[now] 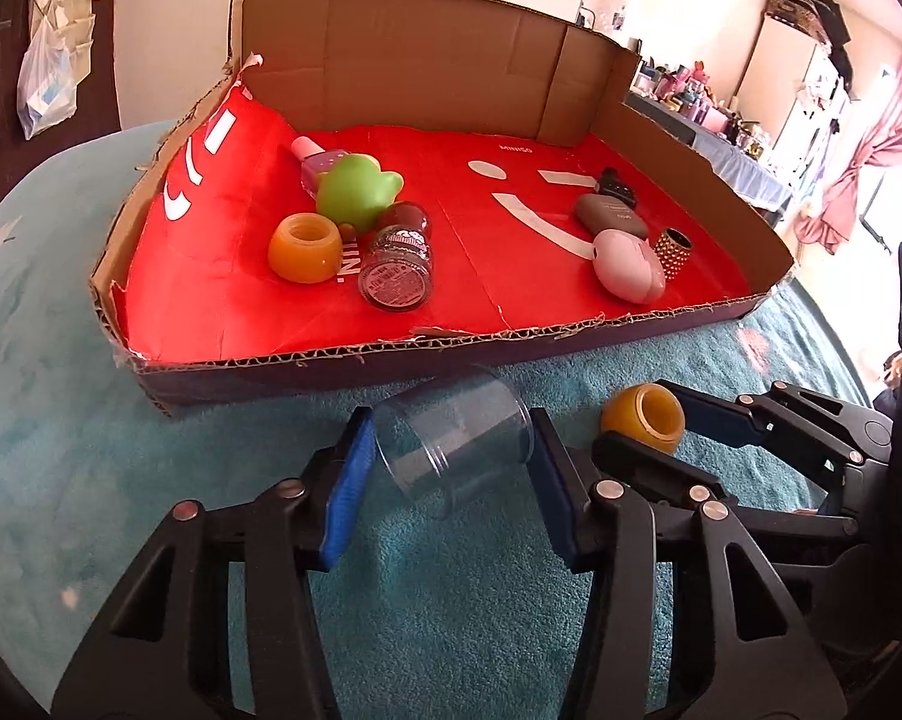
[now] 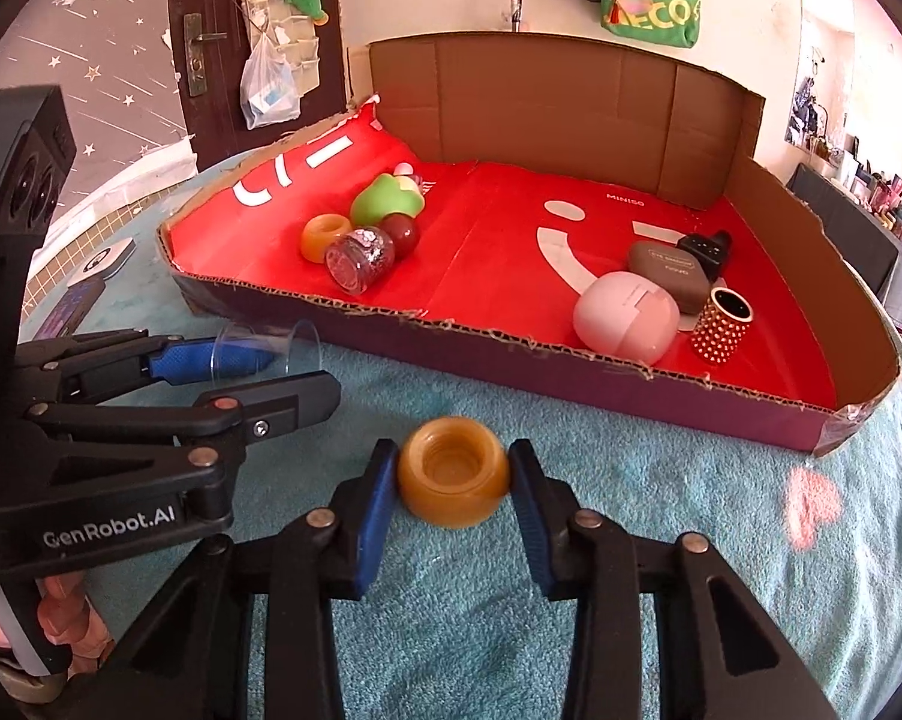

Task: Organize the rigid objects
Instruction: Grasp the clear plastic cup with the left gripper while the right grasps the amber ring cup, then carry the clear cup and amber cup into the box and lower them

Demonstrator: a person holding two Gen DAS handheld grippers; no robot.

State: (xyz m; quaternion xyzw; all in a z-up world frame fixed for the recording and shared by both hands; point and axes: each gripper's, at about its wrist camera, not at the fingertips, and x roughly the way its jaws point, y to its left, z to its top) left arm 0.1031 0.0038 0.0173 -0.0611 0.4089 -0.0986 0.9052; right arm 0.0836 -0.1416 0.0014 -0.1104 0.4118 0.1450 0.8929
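Note:
My left gripper [image 1: 451,427] is shut on a clear plastic cup [image 1: 457,450] lying on its side, one blue pad against each wall. In the right wrist view the same cup [image 2: 265,345] shows between the left gripper's fingers [image 2: 298,372]. My right gripper [image 2: 453,456] is shut on an orange ring-shaped pot [image 2: 454,480], mouth facing the camera, with pads touching both flanks. The left wrist view shows that pot [image 1: 643,417] in the right gripper [image 1: 661,427]. Both rest on the teal cloth [image 2: 631,540], just in front of the red-lined cardboard tray [image 2: 511,348].
At its left the tray [image 1: 391,354] holds a second orange pot [image 1: 304,249], a green toy [image 1: 358,192], a glitter jar [image 1: 397,270] and a pink bottle [image 1: 316,162]. At its right lie a pink case [image 1: 628,267], a brown case [image 1: 610,216] and a gold studded cylinder [image 1: 673,252].

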